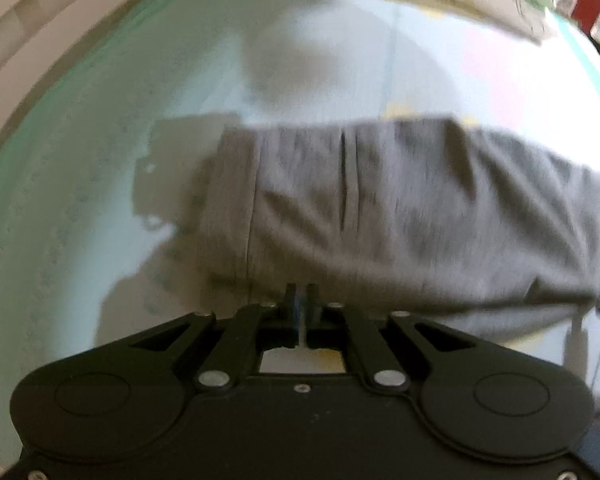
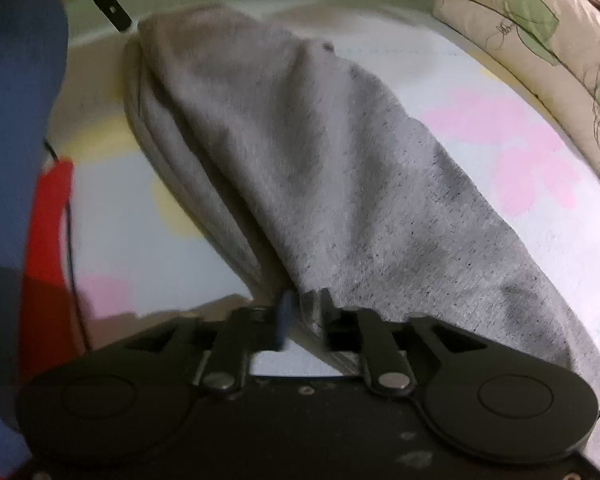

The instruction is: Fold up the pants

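Left claw [image 1: 301,294] slightly parted over gray pants [image 1: 380,208]; right claw [image 2: 304,312] parted around their edge

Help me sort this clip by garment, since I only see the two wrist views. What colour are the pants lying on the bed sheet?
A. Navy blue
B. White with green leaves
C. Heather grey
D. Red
C: the pants are speckled heather grey in both wrist views, lying on the pastel-patterned sheet; the leaf print belongs to the pillow at the far edge.
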`<action>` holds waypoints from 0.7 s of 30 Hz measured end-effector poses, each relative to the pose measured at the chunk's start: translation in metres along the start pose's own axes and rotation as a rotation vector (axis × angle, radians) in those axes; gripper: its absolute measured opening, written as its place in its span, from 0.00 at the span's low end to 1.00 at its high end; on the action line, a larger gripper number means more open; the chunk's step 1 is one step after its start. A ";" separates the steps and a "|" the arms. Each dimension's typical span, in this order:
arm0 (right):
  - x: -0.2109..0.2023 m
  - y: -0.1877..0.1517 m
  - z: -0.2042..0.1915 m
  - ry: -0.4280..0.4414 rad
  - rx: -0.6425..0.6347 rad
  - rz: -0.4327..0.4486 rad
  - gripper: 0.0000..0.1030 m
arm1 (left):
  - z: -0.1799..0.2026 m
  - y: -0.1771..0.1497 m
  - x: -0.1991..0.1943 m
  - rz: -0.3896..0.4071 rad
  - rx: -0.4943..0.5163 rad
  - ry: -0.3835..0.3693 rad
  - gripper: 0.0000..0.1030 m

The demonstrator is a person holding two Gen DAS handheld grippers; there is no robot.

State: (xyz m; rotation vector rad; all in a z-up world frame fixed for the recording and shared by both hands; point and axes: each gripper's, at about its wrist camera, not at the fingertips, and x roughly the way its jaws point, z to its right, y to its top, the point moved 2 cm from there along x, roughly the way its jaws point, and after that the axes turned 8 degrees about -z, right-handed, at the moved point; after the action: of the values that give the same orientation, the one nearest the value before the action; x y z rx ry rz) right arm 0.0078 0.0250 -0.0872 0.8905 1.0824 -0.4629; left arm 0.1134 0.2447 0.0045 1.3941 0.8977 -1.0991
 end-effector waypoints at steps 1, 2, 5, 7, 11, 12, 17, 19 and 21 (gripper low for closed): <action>-0.005 0.000 0.004 0.011 0.033 0.006 0.30 | 0.001 0.004 -0.003 0.017 0.001 0.005 0.11; -0.011 0.001 0.012 0.019 0.074 0.015 0.30 | 0.004 0.010 -0.006 0.031 0.009 0.008 0.11; -0.025 0.003 0.038 0.009 0.212 0.047 0.30 | 0.018 0.029 -0.008 0.047 0.038 0.018 0.11; -0.039 0.000 0.069 -0.026 0.334 0.081 0.30 | 0.031 0.040 -0.009 0.058 0.070 0.008 0.12; -0.073 -0.027 0.141 -0.117 0.586 0.136 0.30 | 0.066 0.056 -0.011 0.079 0.156 0.016 0.12; -0.082 -0.038 0.161 -0.143 0.653 0.145 0.30 | 0.075 0.060 -0.010 0.085 0.178 0.020 0.13; -0.135 -0.118 0.250 -0.345 0.981 0.155 0.31 | 0.125 0.076 -0.006 0.100 0.292 0.025 0.13; -0.151 -0.151 0.276 -0.441 1.084 0.135 0.31 | 0.148 0.084 -0.004 0.101 0.338 0.017 0.13; -0.161 -0.179 0.300 -0.528 1.163 0.101 0.33 | 0.171 0.090 -0.003 0.109 0.374 0.014 0.13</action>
State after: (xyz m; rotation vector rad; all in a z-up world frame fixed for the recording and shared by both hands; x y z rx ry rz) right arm -0.0205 -0.3361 0.0427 1.6853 0.1927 -1.2120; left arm 0.1755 0.0646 0.0376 1.7366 0.6363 -1.2154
